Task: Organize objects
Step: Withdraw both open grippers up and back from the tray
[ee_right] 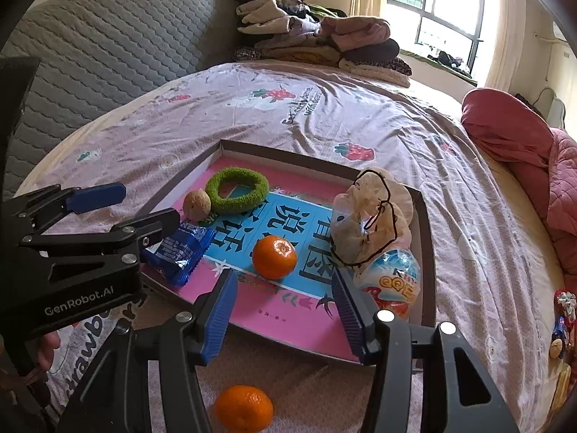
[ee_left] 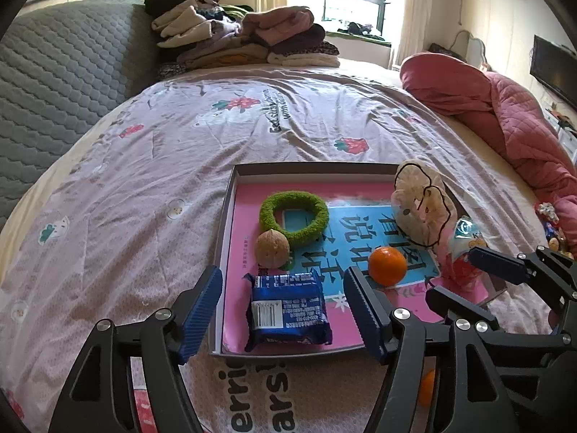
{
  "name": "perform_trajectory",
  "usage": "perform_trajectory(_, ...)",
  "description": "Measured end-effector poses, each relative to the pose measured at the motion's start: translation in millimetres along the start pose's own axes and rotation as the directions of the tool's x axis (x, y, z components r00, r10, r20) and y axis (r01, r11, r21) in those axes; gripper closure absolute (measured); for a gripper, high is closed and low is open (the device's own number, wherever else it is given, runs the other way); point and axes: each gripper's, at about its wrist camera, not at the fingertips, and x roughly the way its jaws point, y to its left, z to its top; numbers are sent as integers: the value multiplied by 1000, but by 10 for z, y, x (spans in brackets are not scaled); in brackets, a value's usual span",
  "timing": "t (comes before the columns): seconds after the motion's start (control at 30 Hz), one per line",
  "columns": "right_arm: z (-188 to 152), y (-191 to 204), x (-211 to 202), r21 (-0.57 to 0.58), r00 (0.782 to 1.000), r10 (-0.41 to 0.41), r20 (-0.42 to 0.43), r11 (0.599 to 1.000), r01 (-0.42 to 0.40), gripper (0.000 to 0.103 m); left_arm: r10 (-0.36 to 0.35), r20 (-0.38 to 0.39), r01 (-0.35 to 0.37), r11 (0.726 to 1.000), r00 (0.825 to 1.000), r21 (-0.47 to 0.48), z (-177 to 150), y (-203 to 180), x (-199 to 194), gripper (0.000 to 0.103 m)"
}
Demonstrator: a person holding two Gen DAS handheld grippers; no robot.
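Blue-padded left gripper (ee_left: 281, 310) gaped, empty, over the blue foil snack packet (ee_left: 288, 312) in the shallow pink-floored cardboard tray (ee_left: 230, 195). The released right gripper (ee_right: 283, 310) partly hid 1 loose orange mandarin (ee_right: 243, 409) lying on the bedsheet (ee_left: 108, 216) outside the tray.

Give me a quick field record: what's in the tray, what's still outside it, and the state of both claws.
tray: shallow box on the bed sheet
inside tray: green ring, walnut, blue snack pack, orange, beige pouch with black cord, candy bag
outside tray: second orange, on the sheet near the tray's front edge
left claw: open, empty, blue snack pack between its fingers in view
right claw: open, empty, above the tray's front edge
background: folded clothes, pink quilt
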Motion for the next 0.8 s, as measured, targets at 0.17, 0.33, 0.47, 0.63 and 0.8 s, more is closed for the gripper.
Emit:
perform_trajectory(0.17,5,-32,-96,11,1000,9,23,1000,-9,49,-4,10,4,1000,1000,7,-11,-22,-79,31)
perform_trajectory(0.33,8,-56,-215,21,998,18,55,1000,-19,49,1,31,-1,1000,1000,11,-31,-32,-196,31)
perform_trajectory(0.47,14,-73,-298,28,997,28,76,999,-30,45,5,47,-5,1000,999,-4,-34,-16,-282,30)
perform_trajectory(0.63,10,-80,-378,32,995,36,91,999,-39,44,4,58,-3,1000,998,-21,-44,-2,-390,30)
perform_trajectory(0.8,-3,-86,-444,42,993,47,105,998,-52,44,-1,70,4,999,998,-32,-74,-4,-506,30)
